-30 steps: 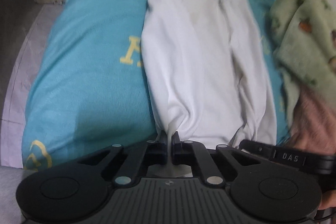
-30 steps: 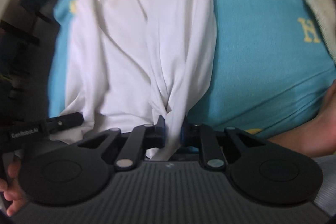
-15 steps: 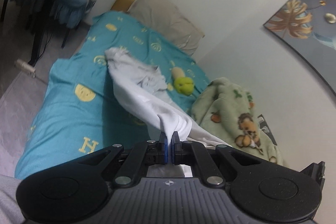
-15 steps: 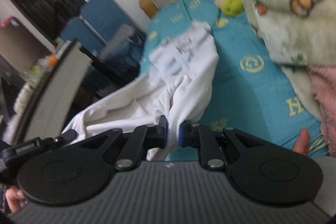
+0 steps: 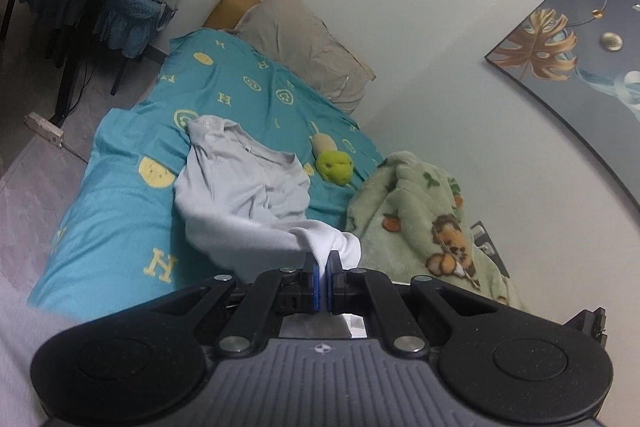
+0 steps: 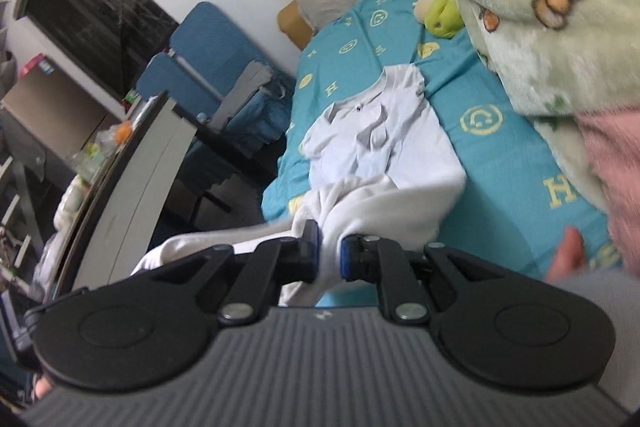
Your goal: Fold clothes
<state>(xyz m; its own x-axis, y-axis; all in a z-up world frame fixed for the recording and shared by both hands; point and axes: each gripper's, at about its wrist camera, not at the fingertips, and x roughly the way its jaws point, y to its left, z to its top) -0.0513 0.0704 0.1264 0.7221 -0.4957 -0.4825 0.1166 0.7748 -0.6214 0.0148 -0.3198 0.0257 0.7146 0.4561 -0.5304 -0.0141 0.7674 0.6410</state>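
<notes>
The white shirt (image 5: 244,195) lies lengthwise on the bed, its long axis running from the grippers at the near end toward the pillow at the head; the collar (image 6: 362,103) points away toward the pillow, and the hem end is lifted off the bedcover and drawn up to the grippers. The upper part rests flat on the teal bedcover (image 5: 120,227), creased across the chest, while the lower part is bunched and folded over toward the collar. The left gripper (image 5: 322,265) is raised above the near end of the bed, facing along the mattress toward the wall; its jaws are pressed together on a pinch of white fabric, which rises in a peak from between the pads. The right gripper (image 6: 330,247) is held at a similar height, facing the same way; its jaws grip a thicker gather of the shirt, the cloth filling the narrow gap between the blue pads (image 6: 314,257). A span of fabric trails from this gripper to the left of the right wrist view, off the bed edge. On the bed, a green plush toy (image 5: 334,165) lies beyond the shirt, apart from it, and a green patterned blanket (image 5: 424,215) is heaped along the wall side. A grey pillow (image 5: 308,47) rests at the head. No containers are visible.
</notes>
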